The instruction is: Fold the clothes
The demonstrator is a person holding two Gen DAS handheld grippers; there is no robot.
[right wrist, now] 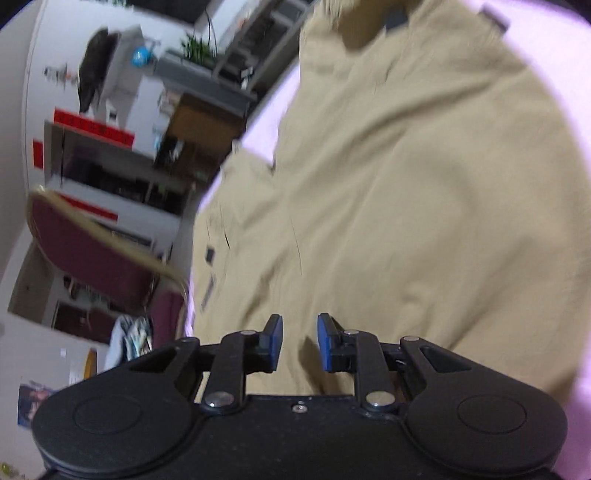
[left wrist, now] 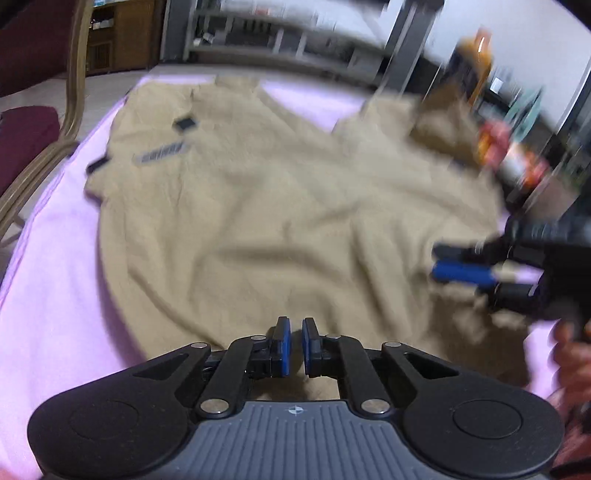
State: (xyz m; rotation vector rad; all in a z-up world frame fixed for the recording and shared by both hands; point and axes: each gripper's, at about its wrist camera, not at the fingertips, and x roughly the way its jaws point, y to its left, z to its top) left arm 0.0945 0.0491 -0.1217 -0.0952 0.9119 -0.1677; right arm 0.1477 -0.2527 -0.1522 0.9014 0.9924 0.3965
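A tan garment [left wrist: 258, 206] lies spread and wrinkled on a pink sheet [left wrist: 55, 295], with dark labels near its far left part. My left gripper [left wrist: 295, 326] hovers over the garment's near edge, its blue pads a narrow gap apart with nothing between them. At the right of the left wrist view my right gripper [left wrist: 461, 264] reaches in sideways over the cloth, blurred, held by a hand [left wrist: 572, 354]. In the right wrist view the right gripper [right wrist: 300, 325] stands open above the tan garment [right wrist: 406, 184], with no cloth between its pads.
A maroon chair with a wooden frame [left wrist: 29, 125] stands by the sheet's left side; it also shows as the chair [right wrist: 85, 251] in the right wrist view. Shelves and cupboards [left wrist: 277, 33] line the far wall. Pink sheet [right wrist: 546, 44] borders the garment.
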